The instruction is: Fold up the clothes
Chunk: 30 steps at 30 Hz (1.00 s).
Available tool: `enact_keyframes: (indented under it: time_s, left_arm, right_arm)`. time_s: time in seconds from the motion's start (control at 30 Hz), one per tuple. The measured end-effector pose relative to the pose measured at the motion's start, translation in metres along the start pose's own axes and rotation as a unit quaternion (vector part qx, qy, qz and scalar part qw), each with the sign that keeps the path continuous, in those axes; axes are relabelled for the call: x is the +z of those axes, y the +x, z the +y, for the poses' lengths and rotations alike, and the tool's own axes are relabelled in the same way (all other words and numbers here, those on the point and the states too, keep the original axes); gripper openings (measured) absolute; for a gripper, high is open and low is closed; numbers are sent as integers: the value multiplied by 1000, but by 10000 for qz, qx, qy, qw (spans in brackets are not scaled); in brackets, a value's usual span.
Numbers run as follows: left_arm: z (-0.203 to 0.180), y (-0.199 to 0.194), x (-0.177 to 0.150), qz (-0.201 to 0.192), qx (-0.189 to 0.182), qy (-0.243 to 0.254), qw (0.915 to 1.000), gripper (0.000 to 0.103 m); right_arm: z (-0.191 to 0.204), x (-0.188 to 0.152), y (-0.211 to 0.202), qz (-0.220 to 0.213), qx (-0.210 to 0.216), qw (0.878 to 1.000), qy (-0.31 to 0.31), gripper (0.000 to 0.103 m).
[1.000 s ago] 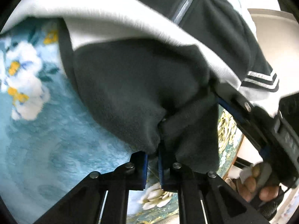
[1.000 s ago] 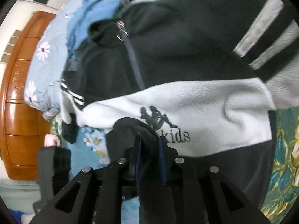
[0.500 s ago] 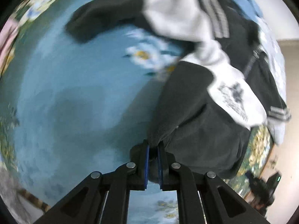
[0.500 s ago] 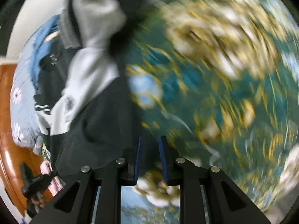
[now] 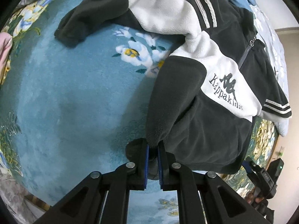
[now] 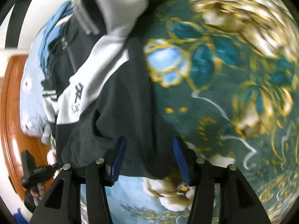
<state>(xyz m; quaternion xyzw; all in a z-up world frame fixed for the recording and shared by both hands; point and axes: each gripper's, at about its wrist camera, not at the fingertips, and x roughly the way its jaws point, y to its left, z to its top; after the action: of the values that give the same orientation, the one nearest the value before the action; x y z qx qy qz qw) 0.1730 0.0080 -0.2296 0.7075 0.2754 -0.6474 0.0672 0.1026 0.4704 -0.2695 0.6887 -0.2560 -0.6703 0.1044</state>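
A black and white fleece jacket [image 5: 211, 85] with a zip and a Kappa Kids logo lies spread on a blue floral blanket [image 5: 65, 93]. My left gripper [image 5: 153, 156] is shut on the jacket's black hem corner, low over the blanket. One black sleeve [image 5: 89, 18] stretches to the far left. In the right wrist view the jacket [image 6: 119, 100] lies ahead, and my right gripper [image 6: 149, 156] is open with the black hem lying between its blue pads.
A pale blue floral quilt [image 6: 29, 97] is bunched behind the jacket. A wooden headboard [image 6: 11, 115] runs along the left of the right wrist view. A pink cloth [image 5: 4, 50] lies at the blanket's left edge. The blanket's green and gold border [image 6: 233, 93] lies right.
The jacket was held up in the air and has been laid down flat on the blanket. My right gripper has opened and let go of the hem. My left gripper stays shut on it.
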Motion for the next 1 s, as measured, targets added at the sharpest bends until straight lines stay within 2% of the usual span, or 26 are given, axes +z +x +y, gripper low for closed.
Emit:
enact_keyframes:
  time_s: [0.13, 0.17, 0.2, 0.23, 0.27, 0.33, 0.43, 0.57, 0.63, 0.7, 0.73, 0.8, 0.83, 0.97, 1.0]
  left_arm:
    - [1, -8, -5, -1, 36, 99, 9999, 9]
    - [1, -9, -6, -5, 40, 115, 9999, 9]
    - [3, -11, -5, -15, 36, 124, 9999, 9]
    - [3, -11, -4, -31, 23, 131, 9999, 9]
    - [2, -10, -4, -50, 10, 144, 9999, 9]
    - [-3, -12, -5, -87, -29, 200, 9998, 9]
    - [-2, -23, -12, -27, -213, 269, 9994, 9]
    - [4, -42, -24, 30, -389, 310, 9988, 9]
    - [6, -56, -17, -137, -463, 303, 9984, 9]
    - [3, -63, 7, -337, -493, 224, 9980, 9]
    - [0, -64, 20, -424, -511, 199, 9976, 9]
    - [-13, -55, 49, -481, -512, 299, 9971, 9]
    - [-21, -48, 60, -459, -400, 401, 9973, 9]
    - [-50, -13, 89, -227, 217, 893, 9955, 9]
    - [-52, -7, 91, -138, 316, 969, 9947, 9]
  right_arm:
    - [15, 2, 23, 465, -412, 9974, -366, 53]
    - [17, 2, 25, 519, -452, 9970, -367, 49]
    - [20, 1, 26, 558, -487, 9966, -369, 43]
    - [22, 1, 26, 597, -521, 9962, -370, 21]
    - [25, 1, 26, 636, -556, 9957, -371, 10]
    - [33, -1, 24, 738, -465, 9953, -411, 10]
    - [45, -11, 11, 932, 63, 9948, -403, 9]
    - [52, -39, -22, 1220, 1121, 9858, -283, 9]
    - [43, -44, -44, 1047, 1729, 9794, 23, 9]
    - [31, -29, -62, 643, 2062, 9757, 364, 9]
    - [29, -17, -62, 431, 2076, 9759, 522, 9]
    - [15, 12, -58, 146, 1740, 9823, 684, 9]
    - [9, 24, -53, 55, 1570, 9845, 775, 9]
    - [-5, 45, 1, 313, 930, 9872, 1255, 9]
    - [-9, 46, 8, 336, 901, 9859, 1372, 9]
